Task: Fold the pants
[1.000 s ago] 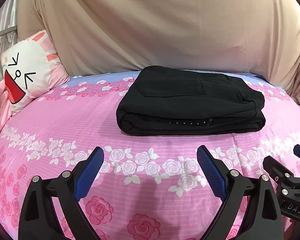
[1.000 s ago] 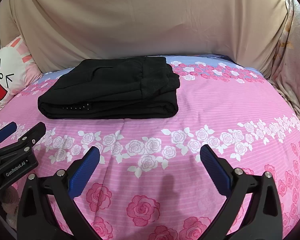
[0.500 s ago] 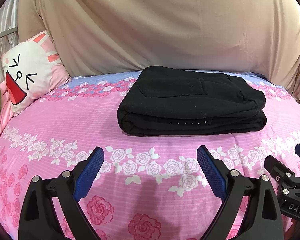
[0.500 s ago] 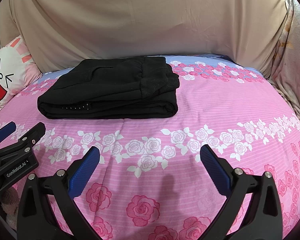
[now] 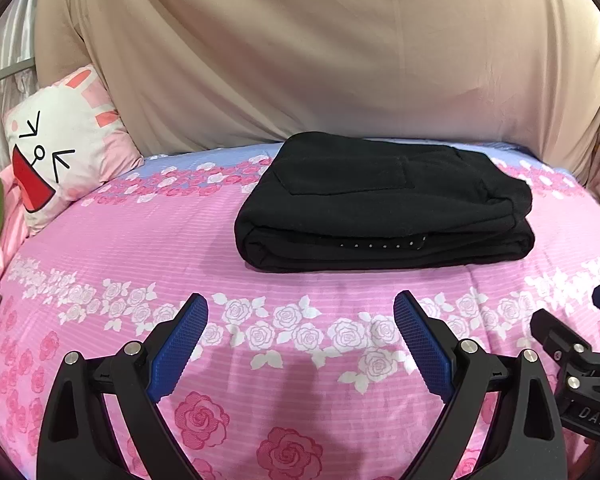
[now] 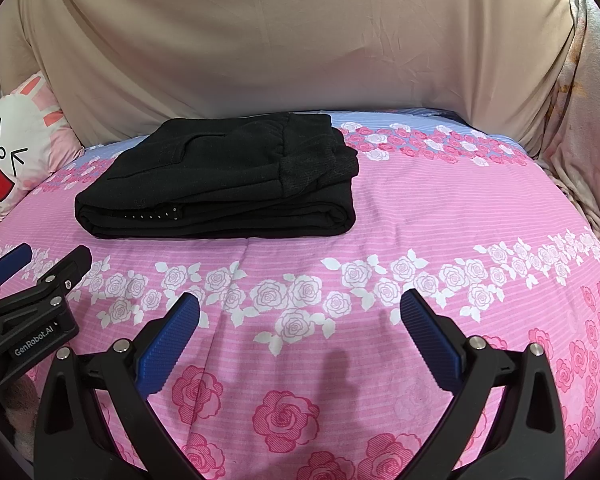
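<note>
Both the left gripper (image 5: 300, 320) and right gripper (image 6: 300, 316) hover level, jaws wide and empty, near the folded black fabric pants (image 5: 384, 204) on the pink rose-print bed (image 6: 420, 216).

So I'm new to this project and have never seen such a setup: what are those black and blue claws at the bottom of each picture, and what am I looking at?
The claws are hand-held grippers, one in each of a person's hands, with no robot arm. Each carries a wide-angle camera that looks forward along its two fingers, so you get one picture per gripper. In the left camera's picture the left gripper fills the bottom edge, and part of the right gripper shows at the right edge. The right camera shows the right gripper the same way. Both grippers are open and hold nothing. Ahead of them lie black pants, already folded into a neat stack, on a bed with a pink rose-print sheet. A cartoon rabbit pillow leans at the left, and a beige cloth hangs behind the bed.
</note>
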### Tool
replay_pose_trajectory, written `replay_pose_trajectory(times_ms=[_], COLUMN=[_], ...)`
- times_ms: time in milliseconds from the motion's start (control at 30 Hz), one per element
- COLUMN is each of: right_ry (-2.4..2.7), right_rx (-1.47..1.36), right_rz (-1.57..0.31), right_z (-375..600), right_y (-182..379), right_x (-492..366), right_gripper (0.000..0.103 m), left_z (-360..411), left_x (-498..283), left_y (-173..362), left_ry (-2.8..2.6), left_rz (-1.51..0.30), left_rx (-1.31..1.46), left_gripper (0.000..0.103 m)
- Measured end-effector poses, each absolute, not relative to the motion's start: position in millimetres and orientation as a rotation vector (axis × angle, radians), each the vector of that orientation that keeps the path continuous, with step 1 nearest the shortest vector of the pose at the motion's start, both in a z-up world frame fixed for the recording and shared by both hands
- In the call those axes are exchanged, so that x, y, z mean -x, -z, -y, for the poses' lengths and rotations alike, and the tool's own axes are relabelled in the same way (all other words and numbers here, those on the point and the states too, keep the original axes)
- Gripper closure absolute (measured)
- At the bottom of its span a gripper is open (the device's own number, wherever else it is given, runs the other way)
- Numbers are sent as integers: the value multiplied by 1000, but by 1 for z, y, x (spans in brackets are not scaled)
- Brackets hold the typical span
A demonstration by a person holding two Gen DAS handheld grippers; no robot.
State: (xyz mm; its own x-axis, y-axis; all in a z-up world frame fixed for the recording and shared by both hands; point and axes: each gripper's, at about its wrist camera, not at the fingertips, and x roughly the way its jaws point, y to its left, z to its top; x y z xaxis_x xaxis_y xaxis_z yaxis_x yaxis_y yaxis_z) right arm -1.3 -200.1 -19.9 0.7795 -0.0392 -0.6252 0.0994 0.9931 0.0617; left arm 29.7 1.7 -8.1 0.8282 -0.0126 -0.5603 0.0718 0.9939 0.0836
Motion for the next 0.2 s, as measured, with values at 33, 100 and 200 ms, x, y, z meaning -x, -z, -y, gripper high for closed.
replay_pose_trajectory(times_ms=[33,100,200], right_ry=[75,74,73], right_rx=[-93,-93,-92], right_rz=[-672,-673,-673], right_z=[200,201,201], right_y=[20,20,20], right_x=[1,1,1], right_gripper=[5,5,5], left_z=[-1,-1,-1], left_x=[-31,-31,-32], left_y=[9,9,10], left_ry=[39,41,42], left_rz=[-601,-602,-605], left_rx=[-109,-107,-111], left_gripper=[12,12,12])
